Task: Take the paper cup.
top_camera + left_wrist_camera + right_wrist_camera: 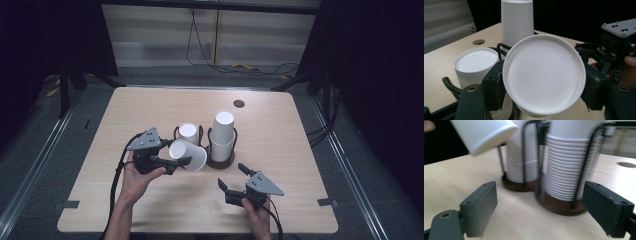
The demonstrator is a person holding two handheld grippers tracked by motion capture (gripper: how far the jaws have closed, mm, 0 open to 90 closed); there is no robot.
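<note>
Item: paper cup (189, 155), lying sideways, being gripped by L tool (176, 163) just left of cup holder (220, 161) on desk (280, 130). R tool (234, 179) hovering wide open, empty, in front of holder. Step: prob. restacking; next needs cup turning upright over stack (223, 131).

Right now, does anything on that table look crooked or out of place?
One paper cup lies tipped on its side, clamped in the left tool rather than stacked. The other cups sit upside down in two wire holders. Nothing looks spilled or damaged.
</note>
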